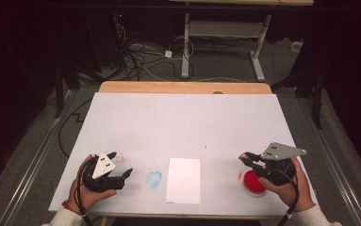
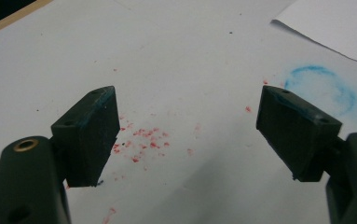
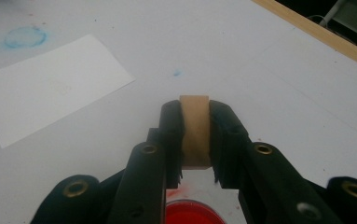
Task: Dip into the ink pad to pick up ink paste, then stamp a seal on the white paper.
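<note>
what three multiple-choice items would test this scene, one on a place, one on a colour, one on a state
1. Where does the white paper sheet lie?
A. between the blue ring stain and the red ink dish
B. on the floor
C. on top of the dish

2. What colour fills the dish?
A. green
B. red
C. black

3. How does the right hand-held gripper stand?
A. wide open, nothing in it
B. shut on the sheet
C. shut on a tan wooden block

Answers:
1 A, the high view shows the sheet on the table with the stain on its left and the dish on its right.
2 B, the dish shows bright red.
3 C, the right gripper view shows both jaws pressing the block's sides.
</note>
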### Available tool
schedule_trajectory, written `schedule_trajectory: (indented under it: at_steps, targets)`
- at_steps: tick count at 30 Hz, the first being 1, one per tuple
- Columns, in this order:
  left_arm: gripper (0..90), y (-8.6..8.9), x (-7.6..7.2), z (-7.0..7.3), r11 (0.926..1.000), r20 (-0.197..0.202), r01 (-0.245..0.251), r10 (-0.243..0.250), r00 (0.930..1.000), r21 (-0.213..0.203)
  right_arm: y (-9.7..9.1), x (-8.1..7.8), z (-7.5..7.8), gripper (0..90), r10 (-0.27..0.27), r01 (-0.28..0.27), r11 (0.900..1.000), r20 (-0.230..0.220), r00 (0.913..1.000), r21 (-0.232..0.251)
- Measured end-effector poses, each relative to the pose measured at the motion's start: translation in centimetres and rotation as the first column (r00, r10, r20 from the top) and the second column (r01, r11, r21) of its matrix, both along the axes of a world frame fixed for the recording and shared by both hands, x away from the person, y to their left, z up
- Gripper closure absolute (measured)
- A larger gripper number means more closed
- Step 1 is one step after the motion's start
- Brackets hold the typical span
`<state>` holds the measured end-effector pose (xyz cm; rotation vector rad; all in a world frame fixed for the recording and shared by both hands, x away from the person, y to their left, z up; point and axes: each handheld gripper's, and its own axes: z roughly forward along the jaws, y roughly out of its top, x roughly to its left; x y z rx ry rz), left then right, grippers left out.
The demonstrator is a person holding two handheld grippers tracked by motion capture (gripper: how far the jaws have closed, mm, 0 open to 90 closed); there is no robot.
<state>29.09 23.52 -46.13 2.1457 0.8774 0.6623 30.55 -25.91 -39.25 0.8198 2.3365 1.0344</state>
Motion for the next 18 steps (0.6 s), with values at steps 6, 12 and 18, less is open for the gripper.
schedule_trajectory:
  at_steps: [6,12,18]
  targets:
    - [20.7,0.1,-0.2,0.1,1.0000,0.005,-0.005,0.005,1.0000,0.002,0.7,0.2,0.0,75.7,0.021,-0.021,0.9998,0.000,0.9998,0.000]
    - [20.7,0.0,-0.2,0.1,1.0000,0.008,0.002,-0.002,1.0000,0.004,1.4,0.2,0.2,75.7,0.036,-0.036,0.9994,0.002,0.9994,-0.001]
    - [20.6,-0.2,-0.2,0.2,1.0000,0.017,0.002,-0.002,0.9998,0.004,2.5,0.2,0.5,75.7,0.064,-0.064,0.9979,0.007,0.9979,0.000]
